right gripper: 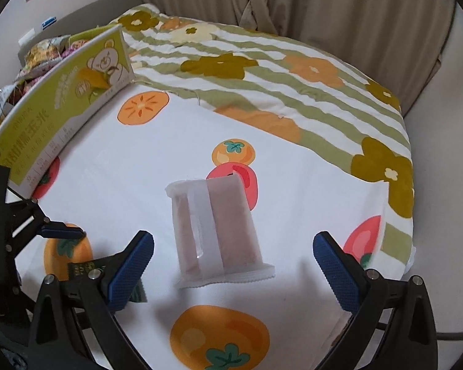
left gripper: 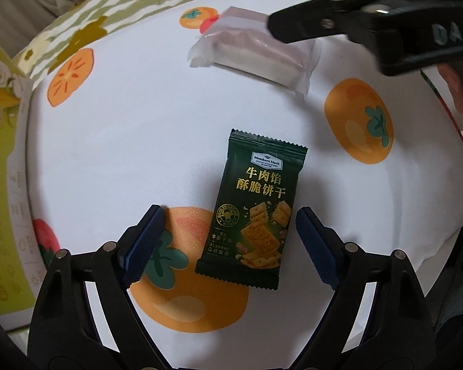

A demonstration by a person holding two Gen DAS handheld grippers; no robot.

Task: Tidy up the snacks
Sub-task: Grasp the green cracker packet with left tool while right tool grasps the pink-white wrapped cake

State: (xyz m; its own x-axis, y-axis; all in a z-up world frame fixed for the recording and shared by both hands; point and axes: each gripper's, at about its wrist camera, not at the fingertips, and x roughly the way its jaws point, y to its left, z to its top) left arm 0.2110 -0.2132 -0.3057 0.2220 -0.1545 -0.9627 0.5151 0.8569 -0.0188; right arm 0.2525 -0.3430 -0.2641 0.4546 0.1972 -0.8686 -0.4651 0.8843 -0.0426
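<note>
White bedding printed with orange persimmons covers the bed [left gripper: 123,129] in the left wrist view, and right in the middle lies a dark green cracker packet [left gripper: 256,203], flat on the sheet with its label facing up. The left hand-held gripper [left gripper: 228,243] hangs over it with its blue pads spread to either side of the packet's lower half, touching neither edge; it grips nothing. Further up the sheet rests a translucent white packet [left gripper: 253,52] with a brownish bar inside, and the right hand-held gripper [left gripper: 293,27] reaches in above it from the top right. A green and white carton [left gripper: 3,166] stands along the left edge.

Over to the right wrist view: the white packet [right gripper: 216,231] lies lengthwise on the sheet between the wide-spread blue pads of the right hand-held gripper [right gripper: 231,268], clear of both, nothing held. The carton [right gripper: 64,104], printed with a bear, stands at the left with snack bags [right gripper: 43,55] behind it. A striped floral quilt [right gripper: 293,86] lies beyond, beige curtains [right gripper: 324,6] behind that.
</note>
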